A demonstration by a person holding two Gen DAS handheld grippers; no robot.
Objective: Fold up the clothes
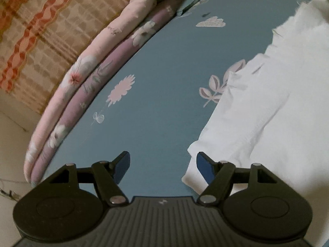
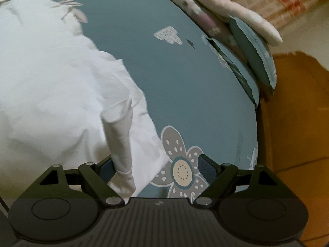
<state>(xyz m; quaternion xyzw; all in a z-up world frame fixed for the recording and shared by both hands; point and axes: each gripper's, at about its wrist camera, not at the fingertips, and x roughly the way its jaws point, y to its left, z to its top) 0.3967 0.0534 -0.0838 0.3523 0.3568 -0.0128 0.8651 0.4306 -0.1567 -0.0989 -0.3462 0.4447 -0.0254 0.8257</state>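
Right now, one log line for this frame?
left tool: open, empty | right tool: open, sleeve between fingers, ungripped | white garment: flat on blue sheet

White garment, plain and creased, spread mostly flat on the blue flowered bed sheet; one narrow strip raised off the cloth.
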